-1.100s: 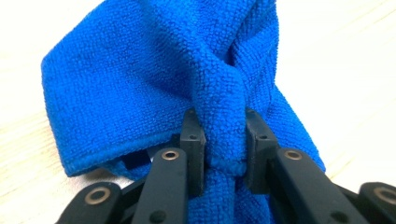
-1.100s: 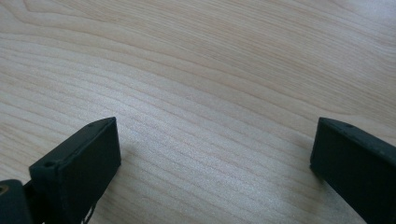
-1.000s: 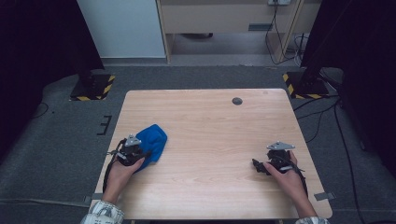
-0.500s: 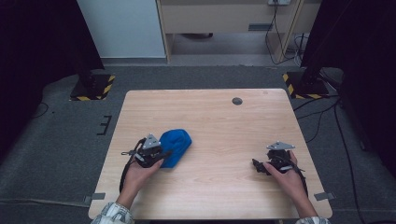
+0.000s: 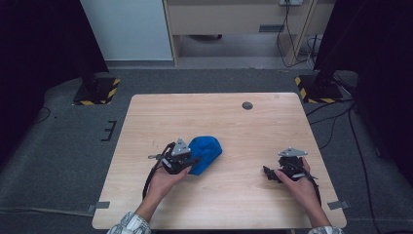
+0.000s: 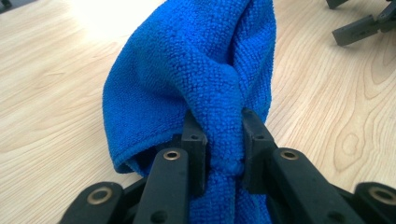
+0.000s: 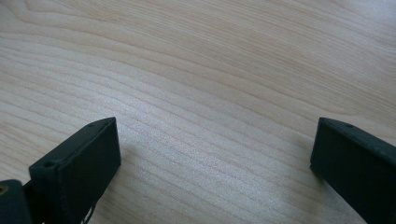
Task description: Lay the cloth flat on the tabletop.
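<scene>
A dark grey carpeted floor (image 5: 58,146) fills the room in the high view, with a pale cabinet (image 5: 234,19) along the top edge and two yellow-and-black striped stand bases, one at the left (image 5: 97,92) and one at the right (image 5: 316,90), flanking the far corners of the single light wooden table (image 5: 234,122) in the middle of the frame. One small dark round disc (image 5: 247,105) sits on the table toward its upper right, well apart from everything else. Down at the bottom edge, two forearms come in, each hand carrying one gripper, so two grippers in all. One blue cloth (image 5: 204,153) lies bunched just left of the table's centre, and the left gripper (image 5: 187,163) is right against its lower-left side. In the left gripper view that blue cloth (image 6: 201,70) rises up the middle of the frame in a rumpled fold, and the left gripper (image 6: 219,135) has its two black jaws pinched on a gathered ridge of the fabric, the rest of the cloth draping onto the wood beyond. Over at the lower right of the high view, the right gripper (image 5: 270,173) rests on the table, well apart from the cloth. In the right gripper view the right gripper (image 7: 215,154) has its two jaws spread wide, one at the lower left and one at the right edge, with bare wood grain (image 7: 210,70) between them.
</scene>
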The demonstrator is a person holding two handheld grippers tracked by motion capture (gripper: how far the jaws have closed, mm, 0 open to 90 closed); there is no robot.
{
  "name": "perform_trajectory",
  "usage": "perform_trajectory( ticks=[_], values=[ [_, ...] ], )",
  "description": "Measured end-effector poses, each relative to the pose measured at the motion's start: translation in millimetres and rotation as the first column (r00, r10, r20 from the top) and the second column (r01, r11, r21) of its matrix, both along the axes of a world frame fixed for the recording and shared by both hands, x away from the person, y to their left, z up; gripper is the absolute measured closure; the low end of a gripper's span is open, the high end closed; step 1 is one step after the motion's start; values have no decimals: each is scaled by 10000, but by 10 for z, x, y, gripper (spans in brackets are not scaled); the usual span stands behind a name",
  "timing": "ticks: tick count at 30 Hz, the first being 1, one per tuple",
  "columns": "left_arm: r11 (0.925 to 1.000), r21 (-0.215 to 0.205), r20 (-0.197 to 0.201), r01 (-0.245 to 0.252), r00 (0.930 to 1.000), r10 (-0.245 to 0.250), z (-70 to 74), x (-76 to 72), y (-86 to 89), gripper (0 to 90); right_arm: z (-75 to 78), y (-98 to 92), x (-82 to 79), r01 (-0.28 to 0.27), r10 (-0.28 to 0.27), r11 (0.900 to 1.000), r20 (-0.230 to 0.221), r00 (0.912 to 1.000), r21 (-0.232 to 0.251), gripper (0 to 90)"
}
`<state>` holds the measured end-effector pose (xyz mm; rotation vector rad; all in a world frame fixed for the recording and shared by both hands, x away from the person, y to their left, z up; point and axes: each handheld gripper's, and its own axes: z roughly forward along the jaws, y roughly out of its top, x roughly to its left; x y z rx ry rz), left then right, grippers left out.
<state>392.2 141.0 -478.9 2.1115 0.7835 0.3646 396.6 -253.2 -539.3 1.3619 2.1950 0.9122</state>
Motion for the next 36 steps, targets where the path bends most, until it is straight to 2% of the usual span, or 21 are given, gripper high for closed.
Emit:
perform_trajectory(
  ticks=[4, 10, 15, 17, 21, 24, 27, 29, 31, 33, 34, 36],
  values=[
    [9997, 138, -91, 183, 9998, -182, -40, 38, -167, 743, 0, 0, 0, -1, 1, 10000, 4, 10000, -3, 16],
    [9988, 24, -272, 489, 9984, -488, -77, 37, -403, 742, 1, 0, 1, -14, 14, 10000, -25, 10000, 6, 15],
    [9990, 296, -361, 333, 9988, -322, -160, 78, -540, 738, 0, 0, 1, -17, 17, 10000, -22, 10000, 4, 15],
    [9978, 586, -400, 313, 9988, -290, -214, 89, -555, 731, 0, 0, 1, -15, 15, 10000, -22, 10000, 4, 15],
    [9971, 757, -492, 67, 9988, -29, -308, 110, -540, 663, 1, 0, 1, -13, 13, 10000, -24, 10000, 7, 16],
    [9984, 560, -459, -84, 9989, 110, -289, 110, -533, 525, 1, 0, 2, -20, 20, 10000, -25, 10000, 4, 16],
    [9998, 69, -145, -187, 9997, 188, -200, 83, -511, 392, 2, -3, 3, -21, 21, 10000, -4, 10000, 11, 27],
    [9997, -157, 110, -182, 9998, 183, -136, 68, -491, 346, 13, -10, -3, 14, -15, 10000, 129, 9999, 64, 97],
    [9989, -431, 238, -157, 9996, 167, -81, 59, -473, 307, 48, -10, -17, 6, -9, 9999, 239, 9997, 123, 113],
    [9972, -715, 295, -196, 9993, 218, -25, 51, -445, 296, 100, 2, -38, -57, 44, 9996, 506, 9987, 260, 187],
    [9959, -879, 339, -189, 9992, 219, 2, 45, -428, 292, 127, 10, -48, -85, 63, 9994, 641, 9979, 332, 192],
    [9948, -1000, 453, -174, 9987, 220, 48, 35, -396, 290, 170, 38, -70, -113, 71, 9986, 823, 9966, 512, 249]
  ],
)
